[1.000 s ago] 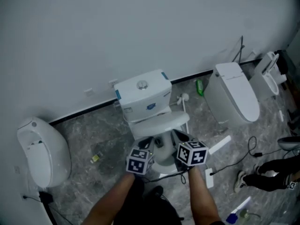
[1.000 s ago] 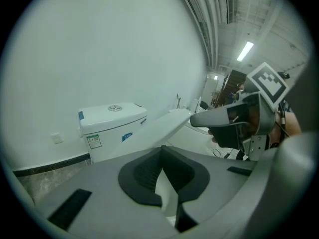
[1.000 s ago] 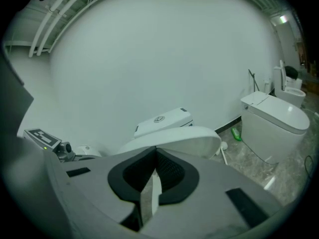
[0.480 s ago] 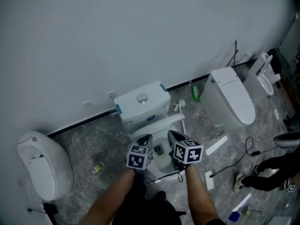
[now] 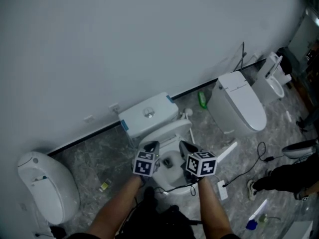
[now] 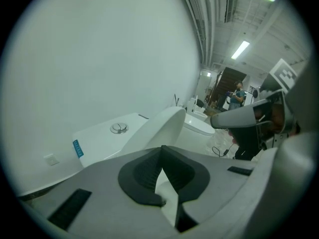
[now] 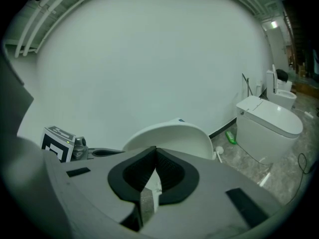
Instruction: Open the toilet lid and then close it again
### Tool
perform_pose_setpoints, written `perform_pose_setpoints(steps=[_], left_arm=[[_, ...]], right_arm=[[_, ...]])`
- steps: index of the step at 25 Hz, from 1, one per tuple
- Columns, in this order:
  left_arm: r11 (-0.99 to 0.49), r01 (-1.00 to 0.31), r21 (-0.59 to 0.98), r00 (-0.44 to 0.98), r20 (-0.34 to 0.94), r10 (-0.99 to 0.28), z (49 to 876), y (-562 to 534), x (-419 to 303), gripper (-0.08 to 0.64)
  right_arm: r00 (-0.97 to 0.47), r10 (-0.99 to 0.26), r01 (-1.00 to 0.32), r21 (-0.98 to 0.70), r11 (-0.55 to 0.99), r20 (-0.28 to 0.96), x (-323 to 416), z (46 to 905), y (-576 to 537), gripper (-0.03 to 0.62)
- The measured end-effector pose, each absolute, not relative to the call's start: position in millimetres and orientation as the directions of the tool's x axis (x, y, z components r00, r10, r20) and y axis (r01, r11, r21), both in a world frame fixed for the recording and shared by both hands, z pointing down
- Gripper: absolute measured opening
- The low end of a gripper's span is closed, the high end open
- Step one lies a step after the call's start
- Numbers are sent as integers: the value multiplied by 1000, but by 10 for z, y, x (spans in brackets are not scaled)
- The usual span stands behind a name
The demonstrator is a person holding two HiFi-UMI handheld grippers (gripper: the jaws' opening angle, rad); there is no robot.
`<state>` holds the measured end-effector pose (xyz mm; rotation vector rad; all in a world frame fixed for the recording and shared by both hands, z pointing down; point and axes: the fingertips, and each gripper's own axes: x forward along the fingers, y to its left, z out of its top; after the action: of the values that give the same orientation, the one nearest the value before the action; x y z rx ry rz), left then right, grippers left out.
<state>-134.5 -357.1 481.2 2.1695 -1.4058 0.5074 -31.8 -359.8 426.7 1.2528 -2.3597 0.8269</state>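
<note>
Left gripper (image 5: 153, 146) and right gripper (image 5: 183, 144), one in each of a person's hands, hover side by side over a white toilet against a pale wall (image 5: 124, 39). In the head view the toilet lid (image 5: 167, 131) stands raised just beyond their tips, in front of the tank (image 5: 148, 114). A second toilet (image 5: 239, 103) and a green bottle (image 5: 202, 99) sit well apart to the right on the grey marbled floor (image 5: 94, 158). The left gripper view shows that gripper's jaws clenched tip to tip with nothing between them. The lid (image 6: 162, 126) rises edge-on ahead, leaning back toward the tank and its flush button (image 6: 118, 128); whether it rests against the tank cannot be told. The right gripper view shows those jaws likewise pressed together and empty, the lid's rounded face (image 7: 172, 138) upright just past them. With the lid up, opening looks done and closing appears to be the step in hand. It would go best with one closed tip set behind the lid's upper edge to tip it forward, then lowered under control rather than dropped. The glossy curve could let a tip slide off, and the idle gripper should stay clear of the seat below.
</note>
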Motion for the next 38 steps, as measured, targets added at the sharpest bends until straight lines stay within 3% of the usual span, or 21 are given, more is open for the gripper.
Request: perform_pose_setpoints(steps=[23,34,38], left_arm=[[-464,-869,171,474,557,-682,4701,-3573,-1185,4],[-487,-865,120,482,467,-741,4160,-3533,-1095,5],[-490,-870,65,455,490,-743,4110,-3753,-1239,5]], right_arm=[[-482,-739,-874,-325,362,471,-35,3948,-3256,9],[-519,-681,-855,-303,422,517,-172,4147,-3198,10],[-528,-663,-848,-282,449,531,-269,4199,-3258,11]])
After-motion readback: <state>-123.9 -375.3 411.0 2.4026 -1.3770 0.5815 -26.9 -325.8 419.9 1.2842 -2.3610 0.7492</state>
